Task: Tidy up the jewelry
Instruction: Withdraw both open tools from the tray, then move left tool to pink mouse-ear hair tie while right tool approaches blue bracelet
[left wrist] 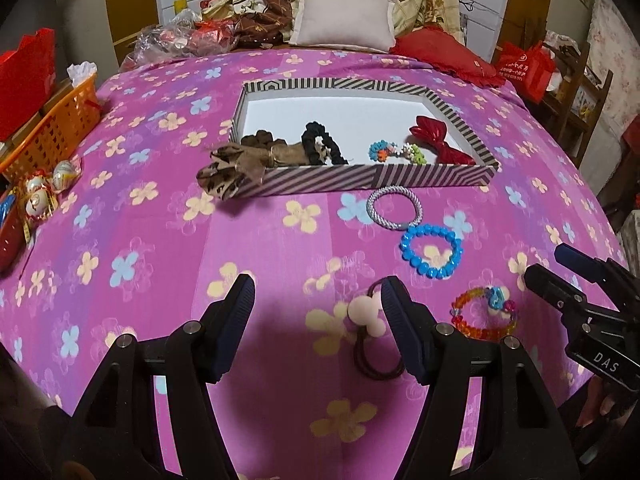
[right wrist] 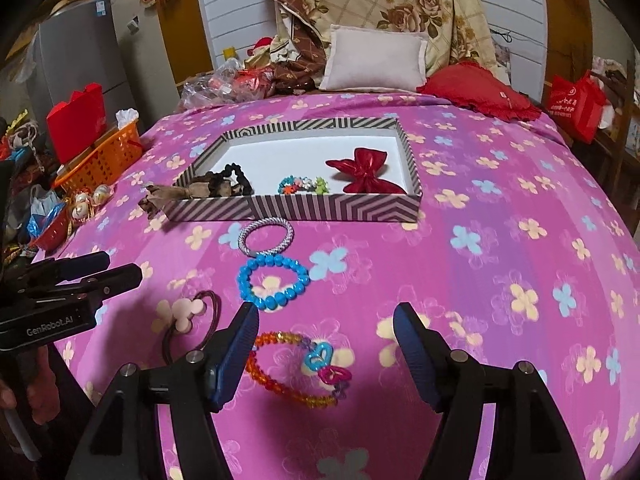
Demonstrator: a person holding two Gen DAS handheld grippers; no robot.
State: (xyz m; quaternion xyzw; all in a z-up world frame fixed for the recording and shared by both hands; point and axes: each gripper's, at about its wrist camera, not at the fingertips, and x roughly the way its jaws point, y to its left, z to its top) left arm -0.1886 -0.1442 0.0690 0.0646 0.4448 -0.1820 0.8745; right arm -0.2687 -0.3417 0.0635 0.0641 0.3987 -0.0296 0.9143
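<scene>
A striped tray (left wrist: 432,175) (right wrist: 344,210) on the pink bedspread holds a red bow (left wrist: 436,140) (right wrist: 366,170), a black scrunchie (left wrist: 322,144), a small beaded piece (left wrist: 394,152) and a brown fabric tie (left wrist: 236,168) that hangs over its rim. In front lie a silver bracelet (left wrist: 394,207) (right wrist: 265,237), a blue bead bracelet (left wrist: 432,251) (right wrist: 274,282), an orange bead bracelet (left wrist: 484,314) (right wrist: 296,364) and a brown hair tie with pale balls (left wrist: 370,320) (right wrist: 188,316). My left gripper (left wrist: 318,320) is open, its right finger beside the hair tie. My right gripper (right wrist: 326,350) is open over the orange bracelet.
An orange basket (left wrist: 56,132) (right wrist: 106,156) and wrapped trinkets (left wrist: 44,190) sit at the bed's left edge. Pillows (left wrist: 344,18) and a red cushion (left wrist: 444,56) lie at the head. A red bag (left wrist: 526,68) stands at the right.
</scene>
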